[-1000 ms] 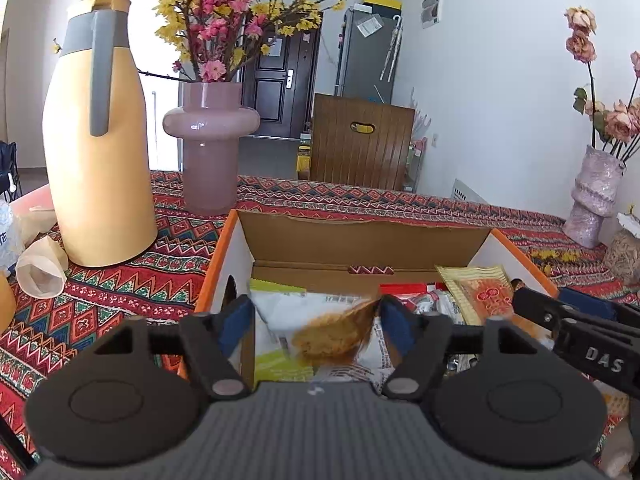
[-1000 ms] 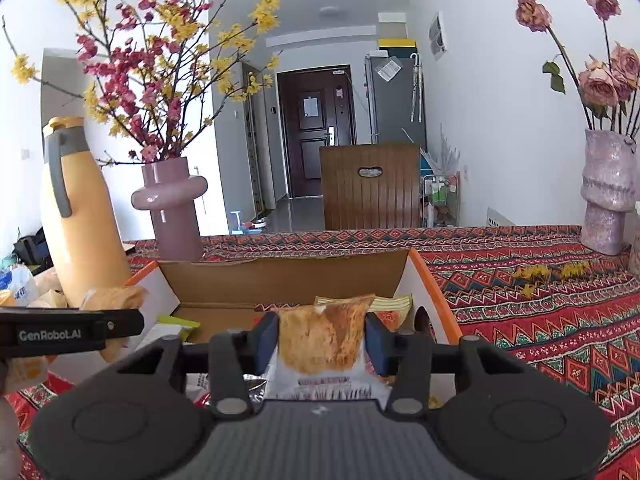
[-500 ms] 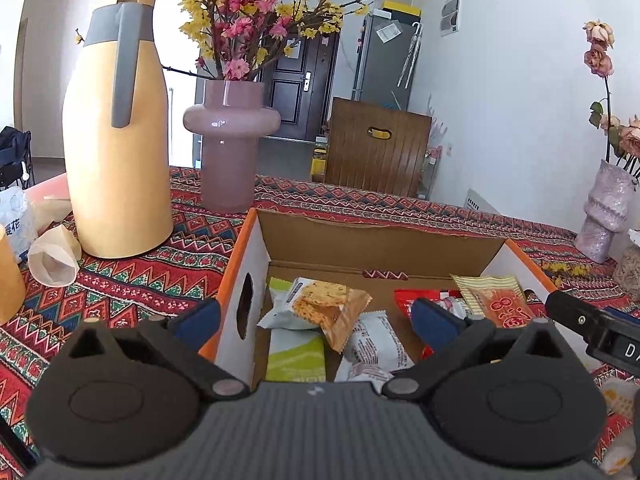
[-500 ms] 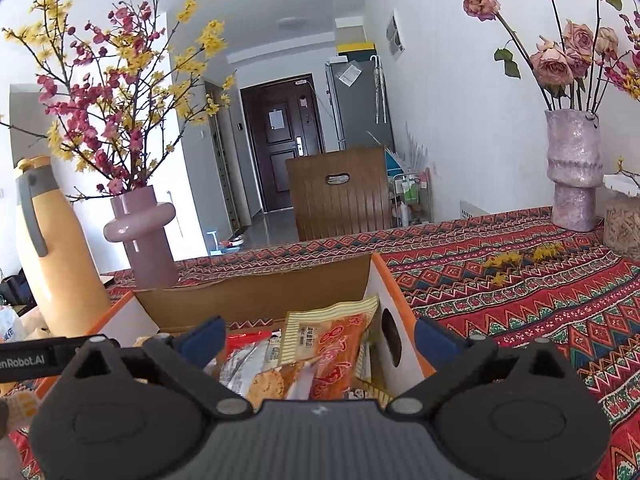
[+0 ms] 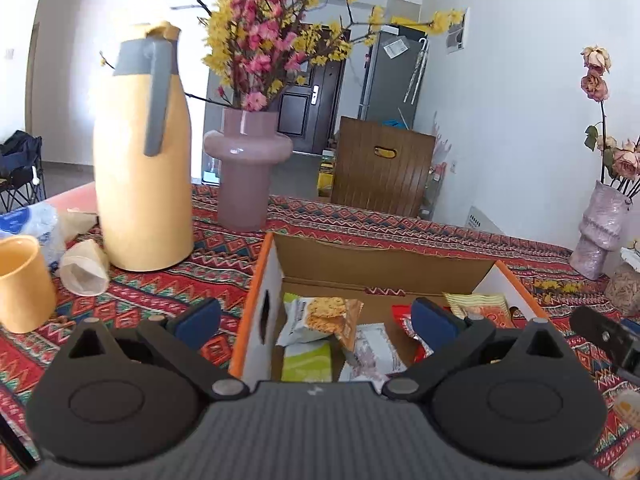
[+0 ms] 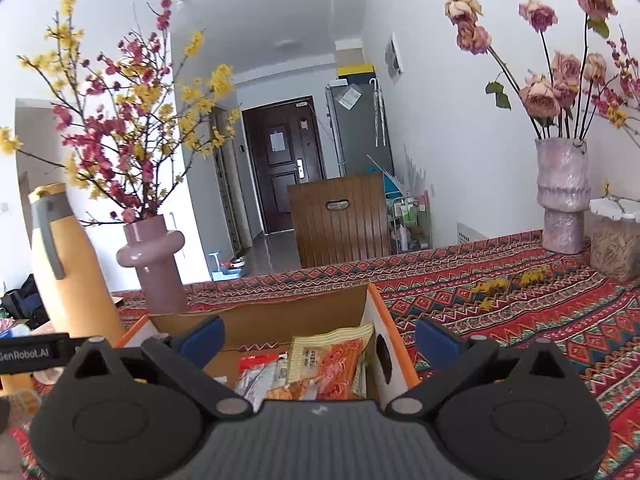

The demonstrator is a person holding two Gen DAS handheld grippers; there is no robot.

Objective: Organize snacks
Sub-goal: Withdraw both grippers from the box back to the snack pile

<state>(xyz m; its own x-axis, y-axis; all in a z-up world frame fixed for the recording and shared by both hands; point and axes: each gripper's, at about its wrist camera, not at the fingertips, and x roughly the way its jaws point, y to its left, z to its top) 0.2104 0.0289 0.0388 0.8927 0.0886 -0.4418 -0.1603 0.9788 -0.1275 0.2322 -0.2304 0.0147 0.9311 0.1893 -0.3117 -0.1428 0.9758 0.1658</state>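
While both grippers hang above the open cardboard box with orange rims (image 5: 256,280), each stands spread wide with nothing between its blue pads: the left gripper (image 5: 316,318) over the box's left half, the right gripper (image 6: 318,338) over its right half; the right's jaws have just been opening. Inside the box lie the snacks: a white packet printed with golden crackers (image 5: 320,316) rests tilted on a green-and-white packet (image 5: 306,366), and an orange-and-yellow packet (image 6: 330,360) leans near the right wall beside a red-topped packet (image 6: 256,372). The box sits on a red patterned tablecloth (image 6: 520,320), near a tall yellow thermos jug (image 5: 142,168) and a mauve vase of blossoms (image 5: 246,172).
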